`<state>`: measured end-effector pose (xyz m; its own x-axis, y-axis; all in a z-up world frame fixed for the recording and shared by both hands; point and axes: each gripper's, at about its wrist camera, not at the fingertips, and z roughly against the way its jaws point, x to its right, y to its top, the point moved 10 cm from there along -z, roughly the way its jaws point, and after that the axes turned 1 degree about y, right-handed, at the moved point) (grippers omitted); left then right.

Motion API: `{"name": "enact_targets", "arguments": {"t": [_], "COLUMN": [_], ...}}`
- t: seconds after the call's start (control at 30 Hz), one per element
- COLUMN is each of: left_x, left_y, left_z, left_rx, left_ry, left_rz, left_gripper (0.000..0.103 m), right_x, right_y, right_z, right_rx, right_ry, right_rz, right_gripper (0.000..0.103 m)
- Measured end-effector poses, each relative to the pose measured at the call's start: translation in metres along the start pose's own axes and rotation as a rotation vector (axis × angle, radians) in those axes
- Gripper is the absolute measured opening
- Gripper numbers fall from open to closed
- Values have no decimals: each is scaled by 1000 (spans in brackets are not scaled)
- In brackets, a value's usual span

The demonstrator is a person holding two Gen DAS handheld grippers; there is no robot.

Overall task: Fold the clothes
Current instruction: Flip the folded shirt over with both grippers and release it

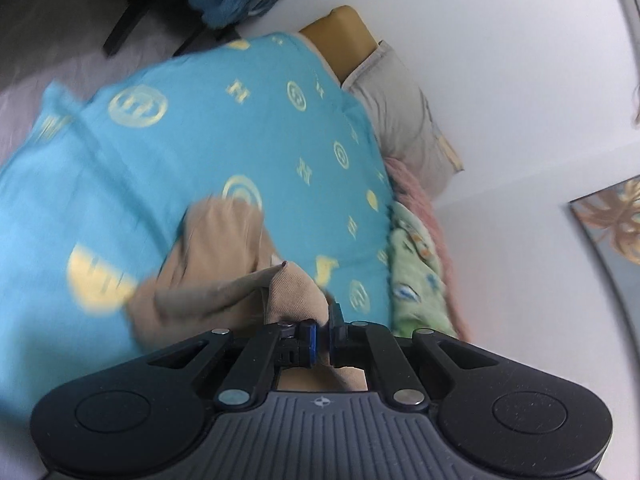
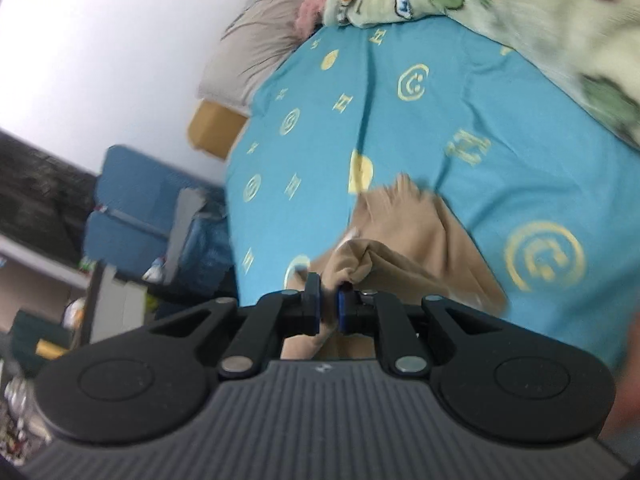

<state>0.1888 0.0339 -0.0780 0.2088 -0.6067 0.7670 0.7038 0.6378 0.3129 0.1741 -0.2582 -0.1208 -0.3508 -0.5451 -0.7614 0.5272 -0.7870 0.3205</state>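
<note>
Left-wrist view shows the left gripper [image 1: 323, 330] and right gripper [image 2: 329, 309] each pinching a bunched tan garment [image 1: 224, 264] above the blue bedsheet [image 1: 224, 136], no neat fold visible.

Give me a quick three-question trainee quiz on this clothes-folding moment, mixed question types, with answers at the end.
1. True or false: the left gripper has its jaws shut on the tan garment.
2. What does the right gripper hold? A) green blanket B) tan garment C) nothing
3. Fill in: the garment lies on a ___ bedsheet with yellow symbols.

Key: 1 true; 2 B; 3 blue.
</note>
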Motion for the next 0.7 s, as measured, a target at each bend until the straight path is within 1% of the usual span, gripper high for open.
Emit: {"name": "enact_targets", "arguments": {"t": [0.07, 0.13, 0.17, 0.3, 0.4, 0.53, 0.63, 0.67, 0.7], "left_x": [2, 0, -2, -14, -25, -27, -27, -27, -25], "left_y": [19, 32, 36, 45, 49, 52, 53, 52, 51], "left_z": [-28, -54, -66, -109, -129, -145, -153, -155, -157], "left_rx": [8, 5, 0, -10, -3, 3, 3, -2, -8], "left_ry": [52, 85, 96, 120, 121, 138, 143, 144, 139], "left_rz": [-28, -48, -61, -107, -108, -176, -229, -247, -262], "left_gripper": [6, 6, 6, 7, 7, 7, 8, 9, 13], "right_x": [-5, -9, -12, 5, 11, 14, 13, 13, 11], "right_y": [14, 29, 36, 45, 48, 53, 53, 52, 52], "right_z": [-28, -56, -70, -109, -128, -143, -151, -153, -153], "right_rx": [3, 7, 8, -10, -27, -38, -63, -73, -78], "right_ry": [-21, -42, -52, -71, -85, -101, -109, -111, -109], "right_rz": [-1, -3, -4, -8, -8, 9, 44, 55, 71], "right_gripper": [11, 11, 11, 12, 13, 13, 15, 19, 32]}}
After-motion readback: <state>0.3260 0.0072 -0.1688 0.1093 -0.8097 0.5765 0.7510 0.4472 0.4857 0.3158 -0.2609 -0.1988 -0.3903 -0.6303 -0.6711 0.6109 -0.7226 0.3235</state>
